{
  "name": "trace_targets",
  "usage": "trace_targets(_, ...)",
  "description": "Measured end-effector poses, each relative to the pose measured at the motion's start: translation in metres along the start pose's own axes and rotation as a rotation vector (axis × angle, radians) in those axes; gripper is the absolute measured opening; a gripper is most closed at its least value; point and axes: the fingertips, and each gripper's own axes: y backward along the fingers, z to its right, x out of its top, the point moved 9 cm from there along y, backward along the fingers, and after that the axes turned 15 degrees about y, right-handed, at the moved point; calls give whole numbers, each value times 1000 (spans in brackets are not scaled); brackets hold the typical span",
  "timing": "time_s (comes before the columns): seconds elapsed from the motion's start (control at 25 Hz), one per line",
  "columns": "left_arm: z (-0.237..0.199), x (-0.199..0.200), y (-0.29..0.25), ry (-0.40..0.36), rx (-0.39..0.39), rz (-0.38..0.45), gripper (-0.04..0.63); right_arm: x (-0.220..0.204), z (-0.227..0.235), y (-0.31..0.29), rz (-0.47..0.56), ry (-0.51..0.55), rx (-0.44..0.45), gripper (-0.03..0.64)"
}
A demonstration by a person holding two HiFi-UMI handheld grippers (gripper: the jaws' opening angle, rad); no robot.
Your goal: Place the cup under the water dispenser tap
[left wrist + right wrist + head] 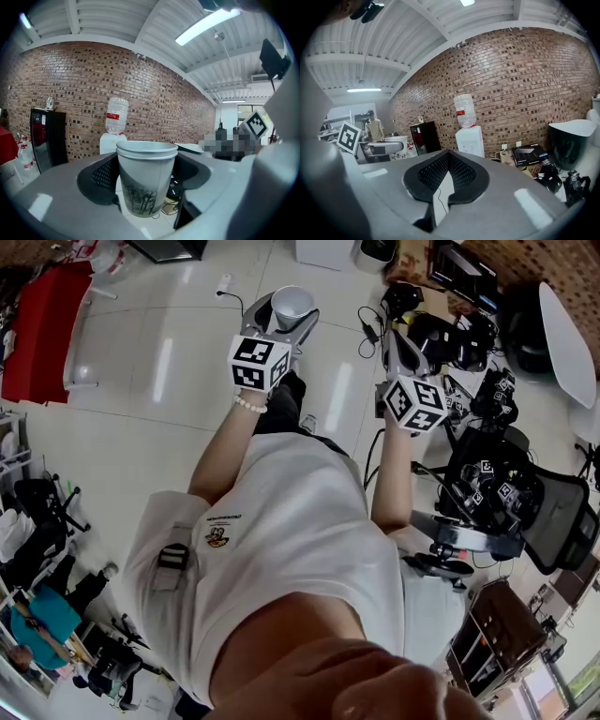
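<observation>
Left claw (pixel 146 185) clamps paper cup (pixel 146 166); bottle (pixel 116 115) atop dispenser (pixel 108 143).

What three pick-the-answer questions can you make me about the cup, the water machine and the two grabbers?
1. Where is the cup?
A. on the floor
B. between the left gripper's jaws
C. under the tap

2. What colour is the water dispenser's body?
A. white
B. green
C. yellow

3. How do the right gripper's jaws stand?
A. wide apart
B. closed on a bottle
C. together, nothing held

Answers:
1 B: the left gripper view shows the jaws pressing the cup's sides.
2 A: it stands white against the brick wall.
3 C: the right gripper view shows the jaws meeting with nothing between them.
</observation>
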Motion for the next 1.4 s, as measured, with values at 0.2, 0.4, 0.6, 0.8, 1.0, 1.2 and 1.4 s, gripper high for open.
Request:
trace_targets(0.2,-22,9,-33,0,-12,-3,347,6,8,-35,-8,10,-5,0)
trace_targets(0.4,-50,21,-82,7,-23,-8,347,17,23,-86,-29,18,4,0)
trace_targets(0.6,-86,33,-128,19,-31,-19,347,33,34,-146,-49,26,19,0)
trace_targets(0.8,-124,48,-165,22,-31,-25,347,50,41,-199,-63,34,24,0)
trace_targets(1.0,-155,57,-199,25,-41,-39,347,57,47,-243,-78,22,16,0)
trace_targets(1.2,-179,60,-226,18,-61,-48,347,58,49,-271,-82,1,-3,0)
trace_targets(1.4,-196,49,-250,10,-79,-64,347,49,51,-290,-104,-2,-7,0)
